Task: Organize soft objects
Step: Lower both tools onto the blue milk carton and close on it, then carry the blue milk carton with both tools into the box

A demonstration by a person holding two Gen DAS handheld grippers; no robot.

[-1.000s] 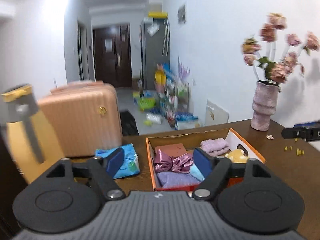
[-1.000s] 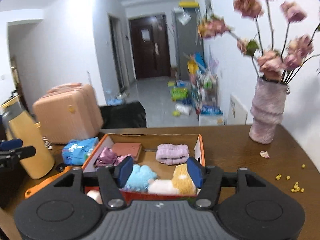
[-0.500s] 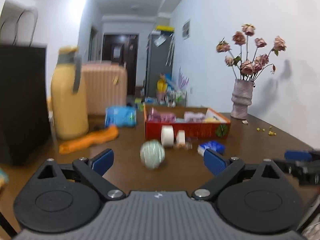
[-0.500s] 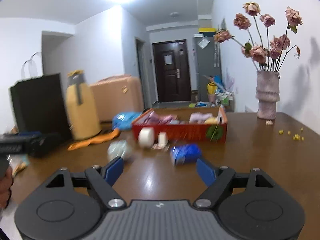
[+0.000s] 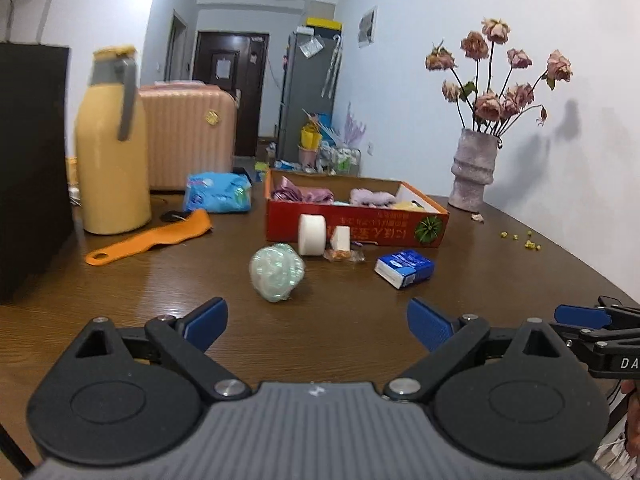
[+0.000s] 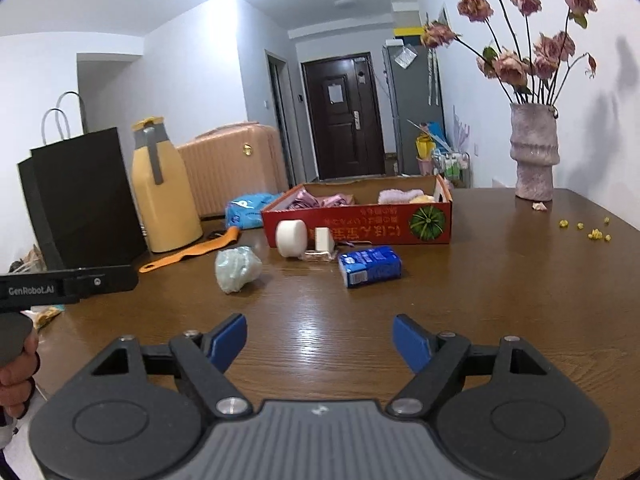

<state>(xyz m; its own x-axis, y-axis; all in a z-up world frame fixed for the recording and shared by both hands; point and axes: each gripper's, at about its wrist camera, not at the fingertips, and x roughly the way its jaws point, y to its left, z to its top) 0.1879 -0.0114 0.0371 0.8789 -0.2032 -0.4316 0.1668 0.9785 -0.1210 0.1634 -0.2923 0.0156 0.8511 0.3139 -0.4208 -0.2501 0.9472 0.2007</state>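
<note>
Left gripper [image 5: 316, 320] and right gripper [image 6: 320, 340], both held low over the near edge of the table [image 5: 340, 320], jaws spread wide with nothing between them. The soft things lie ahead of the fingers, well apart from them. A crumpled pale green wad [image 5: 277, 266] sits nearest, ahead of the left gripper and slightly left of its centre line. A blue tissue pack [image 6: 369, 266] lies ahead of the right gripper. Between these and the box stand a white roll [image 5: 312, 235] on edge and a small white wedge [image 5: 341, 237], both close against the box wall, with a small clear wrapper [image 5: 344, 255] just in front of them.

Red box [image 5: 356, 228], open-topped, at mid-table: it holds purple satin cloth [image 5: 304, 194] at the left, a lilac towel [image 5: 372, 197] toward the right and something yellow [image 5: 410, 205] at the right end.

On the table, left of the box: a blue packet [image 5: 218, 198], an orange strap [image 5: 152, 238], a yellow flask [image 5: 112, 148] and a black bag [image 6: 80, 196]. Right rear: a vase [image 6: 534, 152] of dried roses, with yellow crumbs [image 6: 592, 232] scattered nearby. Behind the table: a pink suitcase [image 5: 188, 136], a dark door [image 6: 344, 116] and a cluttered hallway.
</note>
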